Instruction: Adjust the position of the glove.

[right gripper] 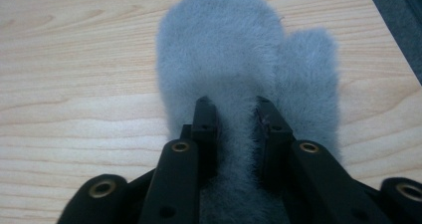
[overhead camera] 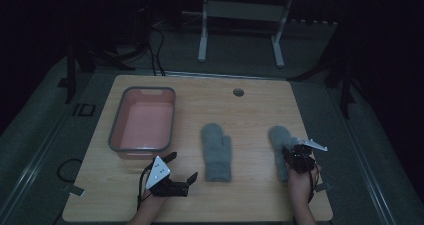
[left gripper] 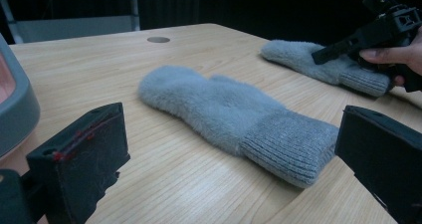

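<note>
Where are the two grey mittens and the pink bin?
Middle mitten [overhead camera: 217, 154]: high view, on its palm.
Right mitten [right gripper: 224, 64]: right gripper view, on its fluffy palm.
Pink bin [overhead camera: 115, 121]: high view, on its grey left rim.

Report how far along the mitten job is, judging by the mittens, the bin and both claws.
Done: nothing; the pink bin sits empty. In hand: the right claw is pressed onto the right mitten, jaws pinching a ridge of fleece, mitten flat on the table. Left: the middle mitten lies untouched; the left claw is open beside it.
</note>
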`<state>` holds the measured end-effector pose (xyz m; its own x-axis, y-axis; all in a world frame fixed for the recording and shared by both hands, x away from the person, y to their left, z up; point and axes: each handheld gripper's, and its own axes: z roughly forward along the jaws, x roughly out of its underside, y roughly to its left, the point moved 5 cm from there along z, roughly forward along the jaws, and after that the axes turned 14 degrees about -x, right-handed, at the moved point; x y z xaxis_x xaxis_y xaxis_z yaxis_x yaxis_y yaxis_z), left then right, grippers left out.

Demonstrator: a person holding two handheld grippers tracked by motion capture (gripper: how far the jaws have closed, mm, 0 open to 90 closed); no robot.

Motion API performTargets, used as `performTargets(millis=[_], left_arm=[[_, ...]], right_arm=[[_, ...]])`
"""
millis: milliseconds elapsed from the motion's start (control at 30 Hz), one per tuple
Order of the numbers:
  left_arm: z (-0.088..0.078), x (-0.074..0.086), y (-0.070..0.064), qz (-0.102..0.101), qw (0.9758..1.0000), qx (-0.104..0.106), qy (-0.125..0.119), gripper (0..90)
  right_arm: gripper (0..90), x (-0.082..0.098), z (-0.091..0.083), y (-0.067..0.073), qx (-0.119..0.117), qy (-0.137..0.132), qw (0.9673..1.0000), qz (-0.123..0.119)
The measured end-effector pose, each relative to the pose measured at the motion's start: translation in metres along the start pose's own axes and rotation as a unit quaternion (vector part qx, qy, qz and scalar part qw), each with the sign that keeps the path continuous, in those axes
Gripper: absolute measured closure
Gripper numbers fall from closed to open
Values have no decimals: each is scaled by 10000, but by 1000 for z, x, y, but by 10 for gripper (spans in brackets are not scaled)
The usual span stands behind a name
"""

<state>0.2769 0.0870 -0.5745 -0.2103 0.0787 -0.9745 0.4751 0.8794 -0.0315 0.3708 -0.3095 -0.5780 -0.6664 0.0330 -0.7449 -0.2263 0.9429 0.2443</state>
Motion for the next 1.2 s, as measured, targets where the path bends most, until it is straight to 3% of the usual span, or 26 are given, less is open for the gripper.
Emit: performTargets(millis=[100,200,300,367,400,467,567,667,800,967,1067,1200], left_arm=[[0,0,0,14,10000,11,21,6],[1,1,0,12,10000,38,36,6],[1,1,0,3,10000,36,44,6],[1,1,0,4,10000,33,62,6],[1,1,0,9,10000,34,64,6],[1,1,0,-6,10000,49,59,6],[2,1,0,-21,9999,82,72,6],[3,2,-1,-26,9999,89,99,6],[3,2,0,-30,9999,89,110,6],[3,3,0,-23,9999,91,123,6],[3,2,0,-13,9999,78,116,6],[3,3,1,-25,9999,71,126,6]], right_arm=[[659,-1,0,0,-89,-4,9999,64],[516,-2,-1,0,-421,16,9991,-37],[437,-8,-8,-2,-660,160,9975,-201],[438,-14,-15,-4,-874,96,9956,-314],[432,-16,-18,-5,-812,115,9954,-504],[430,-18,-22,-8,-970,243,9913,-858],[437,-14,-21,-12,-1085,411,9874,-1077],[440,-4,-18,-14,-1100,514,9849,-1235],[539,9,-13,-14,-984,504,9822,-1517],[677,13,-9,-9,-937,350,9849,-1410],[772,14,-10,-6,-795,267,9891,-1213],[803,8,-14,2,-606,121,9934,-966]])
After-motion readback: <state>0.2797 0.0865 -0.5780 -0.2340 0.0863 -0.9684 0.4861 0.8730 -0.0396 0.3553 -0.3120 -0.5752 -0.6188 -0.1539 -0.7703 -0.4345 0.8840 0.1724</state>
